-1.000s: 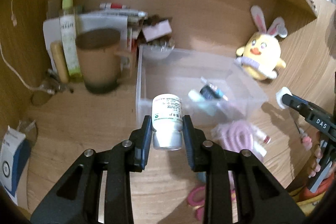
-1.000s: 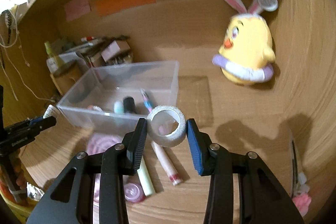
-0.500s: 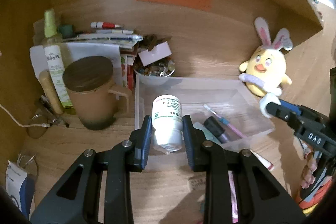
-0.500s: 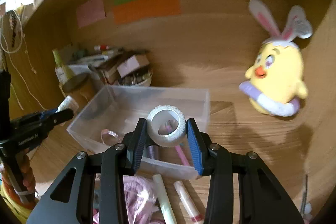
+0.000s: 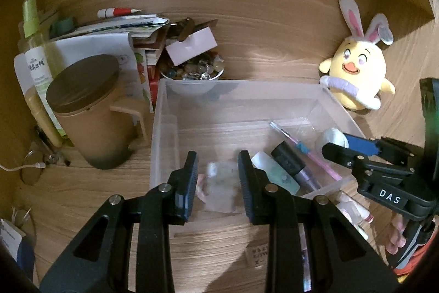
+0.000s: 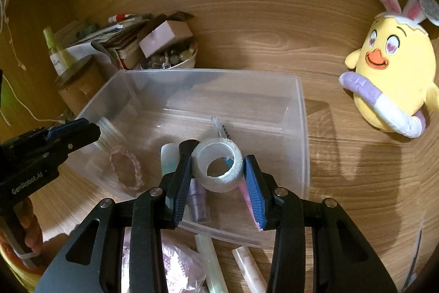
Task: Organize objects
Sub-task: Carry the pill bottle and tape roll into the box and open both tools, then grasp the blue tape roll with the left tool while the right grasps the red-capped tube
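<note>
Left gripper (image 5: 218,177) hangs spread and empty above the clear bin's (image 6: 301,111) near-left rim, a blurred white bottle (image 5: 219,191) beneath. Right gripper (image 6: 216,177) clamps the white tape roll (image 6: 218,168) over the bin's right half; bare floor lies behind.

White bottle (image 5: 219,187) gone from between the fingers of left gripper (image 5: 218,175), now blurred inside clear bin (image 5: 164,128); jaws parted; right gripper (image 6: 218,172), gripping tape roll (image 6: 218,168) as before, brought over the bin.
</note>
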`<state>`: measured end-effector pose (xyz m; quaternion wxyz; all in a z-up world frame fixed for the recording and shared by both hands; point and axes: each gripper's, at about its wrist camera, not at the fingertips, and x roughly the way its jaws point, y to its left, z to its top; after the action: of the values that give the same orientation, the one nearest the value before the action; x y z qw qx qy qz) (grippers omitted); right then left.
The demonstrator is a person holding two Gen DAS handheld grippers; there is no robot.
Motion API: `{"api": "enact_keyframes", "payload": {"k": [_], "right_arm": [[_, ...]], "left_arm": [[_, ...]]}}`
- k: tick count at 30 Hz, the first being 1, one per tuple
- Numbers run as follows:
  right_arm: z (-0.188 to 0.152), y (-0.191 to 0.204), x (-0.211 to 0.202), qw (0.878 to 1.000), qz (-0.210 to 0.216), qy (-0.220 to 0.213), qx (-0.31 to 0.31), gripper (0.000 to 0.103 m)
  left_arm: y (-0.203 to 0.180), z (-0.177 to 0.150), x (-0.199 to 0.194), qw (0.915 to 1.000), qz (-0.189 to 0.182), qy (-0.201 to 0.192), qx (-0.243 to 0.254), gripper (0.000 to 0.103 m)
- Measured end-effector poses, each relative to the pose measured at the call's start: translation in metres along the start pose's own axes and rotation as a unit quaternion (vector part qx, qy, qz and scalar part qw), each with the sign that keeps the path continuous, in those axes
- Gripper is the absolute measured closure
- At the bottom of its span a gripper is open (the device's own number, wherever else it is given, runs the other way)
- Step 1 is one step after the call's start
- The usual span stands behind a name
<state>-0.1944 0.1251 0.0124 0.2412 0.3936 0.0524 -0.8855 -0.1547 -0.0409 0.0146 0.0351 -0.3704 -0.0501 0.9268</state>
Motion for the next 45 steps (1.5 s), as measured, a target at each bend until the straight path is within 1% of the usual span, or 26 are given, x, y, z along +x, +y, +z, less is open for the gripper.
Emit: {"api": "enact_keyframes", "payload": {"k": [3, 5, 6, 8, 11, 15, 17, 19, 22, 26, 29, 34, 37, 40, 42, 43, 44, 45], "right_arm": [[-0.001, 0.001, -0.007, 1.0, -0.002, -0.002, -0.007, 0.066], [-0.003, 0.002, -0.014, 1.0, -0.001, -0.007, -0.011, 0.063], [-0.004, 0.002, -0.019, 1.0, -0.001, -0.011, -0.013, 0.06], [-0.007, 0.001, -0.031, 1.0, -0.003, -0.021, -0.017, 0.056], [-0.013, -0.001, -0.051, 0.999, -0.009, -0.038, -0.02, 0.052], [-0.024, -0.007, -0.075, 0.998, -0.006, -0.055, -0.01, 0.05], [-0.03, -0.009, -0.084, 0.998, -0.011, -0.061, -0.006, 0.049], [-0.039, -0.012, -0.093, 0.998, -0.019, -0.067, -0.002, 0.048], [-0.05, -0.017, -0.095, 0.997, -0.034, -0.063, 0.003, 0.048], [-0.065, -0.026, -0.082, 0.999, -0.035, -0.033, 0.013, 0.048], [-0.076, -0.03, -0.068, 0.999, -0.044, -0.006, 0.01, 0.048], [-0.085, -0.035, -0.049, 0.999, -0.036, 0.023, 0.014, 0.049], [-0.085, -0.035, -0.041, 0.999, -0.026, 0.035, 0.013, 0.052], [-0.084, -0.034, -0.031, 0.998, -0.02, 0.05, 0.008, 0.062], [-0.083, -0.034, -0.024, 0.998, -0.014, 0.061, 0.01, 0.073], [-0.083, -0.033, -0.021, 0.998, -0.01, 0.065, 0.011, 0.075], [-0.083, -0.033, -0.018, 0.998, -0.005, 0.068, 0.012, 0.08], [-0.084, -0.033, -0.019, 0.998, -0.004, 0.066, 0.013, 0.083]], "left_arm": [[-0.001, -0.001, -0.004, 1.0, -0.005, 0.001, 0.0, 0.067], [-0.002, -0.003, -0.01, 1.0, -0.007, -0.004, 0.001, 0.055], [-0.003, -0.004, -0.015, 0.9999, -0.006, -0.008, 0.003, 0.053], [-0.006, -0.007, -0.025, 0.9998, -0.004, -0.018, 0.011, 0.043], [-0.011, -0.014, -0.04, 0.9994, 0.0, -0.03, 0.02, 0.035], [-0.014, -0.025, -0.057, 0.9991, -0.007, -0.034, 0.023, 0.029], [-0.016, -0.031, -0.062, 0.9992, -0.012, -0.032, 0.021, 0.018], [-0.017, -0.037, -0.066, 0.9992, -0.017, -0.032, 0.018, 0.017], [-0.019, -0.047, -0.067, 0.9994, -0.018, -0.023, 0.021, 0.017], [-0.021, -0.06, -0.061, 0.9995, -0.025, 0.0, 0.02, 0.017], [-0.025, -0.07, -0.054, 0.9991, -0.03, 0.021, 0.023, 0.017], [-0.031, -0.088, -0.045, 0.9977, -0.037, 0.048, 0.031, 0.017], [-0.033, -0.096, -0.041, 0.9968, -0.041, 0.061, 0.032, 0.017], [-0.037, -0.101, -0.038, 0.9959, -0.05, 0.069, 0.028, 0.017], [-0.041, -0.104, -0.036, 0.9954, -0.055, 0.072, 0.03, 0.017], [-0.043, -0.105, -0.035, 0.9954, -0.054, 0.072, 0.033, 0.017], [-0.045, -0.106, -0.035, 0.9954, -0.052, 0.072, 0.036, 0.019], [-0.046, -0.106, -0.034, 0.9952, -0.053, 0.071, 0.041, 0.02]]}}
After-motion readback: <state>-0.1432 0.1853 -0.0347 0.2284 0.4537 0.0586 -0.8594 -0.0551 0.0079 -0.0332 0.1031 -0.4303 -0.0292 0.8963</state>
